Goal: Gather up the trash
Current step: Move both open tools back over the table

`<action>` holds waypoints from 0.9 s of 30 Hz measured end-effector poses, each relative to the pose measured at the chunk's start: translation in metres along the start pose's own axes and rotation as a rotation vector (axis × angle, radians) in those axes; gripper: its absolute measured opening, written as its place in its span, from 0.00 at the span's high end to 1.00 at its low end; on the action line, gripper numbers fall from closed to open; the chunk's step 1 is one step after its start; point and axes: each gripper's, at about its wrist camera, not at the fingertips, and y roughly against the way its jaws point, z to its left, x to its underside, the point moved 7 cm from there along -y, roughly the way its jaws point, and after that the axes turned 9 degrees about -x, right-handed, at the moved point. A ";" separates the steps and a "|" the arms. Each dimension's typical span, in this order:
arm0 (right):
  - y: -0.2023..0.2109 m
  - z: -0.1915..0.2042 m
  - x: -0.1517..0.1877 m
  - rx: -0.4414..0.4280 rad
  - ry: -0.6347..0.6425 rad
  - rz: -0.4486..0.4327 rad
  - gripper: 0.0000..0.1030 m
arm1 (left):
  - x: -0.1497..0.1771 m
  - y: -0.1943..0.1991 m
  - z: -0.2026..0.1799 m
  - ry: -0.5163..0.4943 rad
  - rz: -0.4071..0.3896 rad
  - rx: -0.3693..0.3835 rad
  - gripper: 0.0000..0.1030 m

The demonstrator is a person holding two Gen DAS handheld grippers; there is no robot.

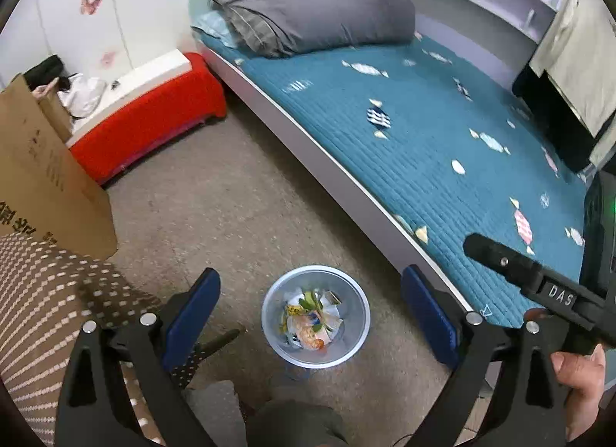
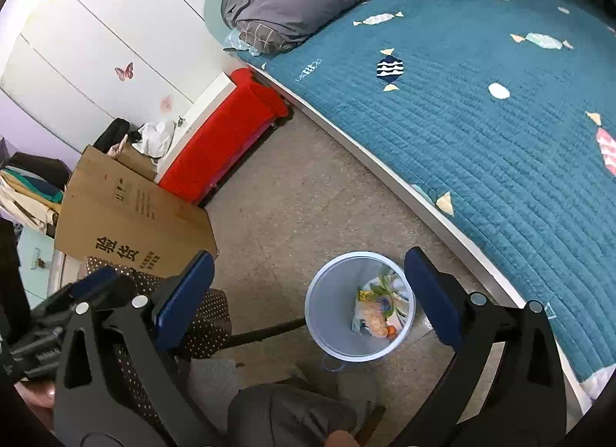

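Through the left wrist camera I look down past my left gripper, whose blue-padded fingers stand spread wide with nothing between them. Framed in that gap, on the speckled floor, sits the pale blue trash bin, upright, with crumpled wrappers and scraps lying at its bottom. The bin stands near the white edge of the bed, which carries a teal quilt with candy shapes and a grey pillow at its far end. A red bench runs along the wall beside the bed, and a cardboard box leans at the left. At the lower right I see my right hand wrapped around the black handle of the other tool. Through the right wrist camera, my right gripper is likewise released, pads far apart and holding nothing. The trash bin lies just inside the right-hand finger, the wrappers and scraps heaped against its right wall. A polka-dot chair seat shows behind the left-hand finger, the cardboard box beyond it, and the red bench further back against the bed.
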 end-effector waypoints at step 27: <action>0.032 0.212 0.056 -0.024 0.398 -0.037 0.06 | 0.066 0.182 0.159 0.251 -0.297 -0.121 0.07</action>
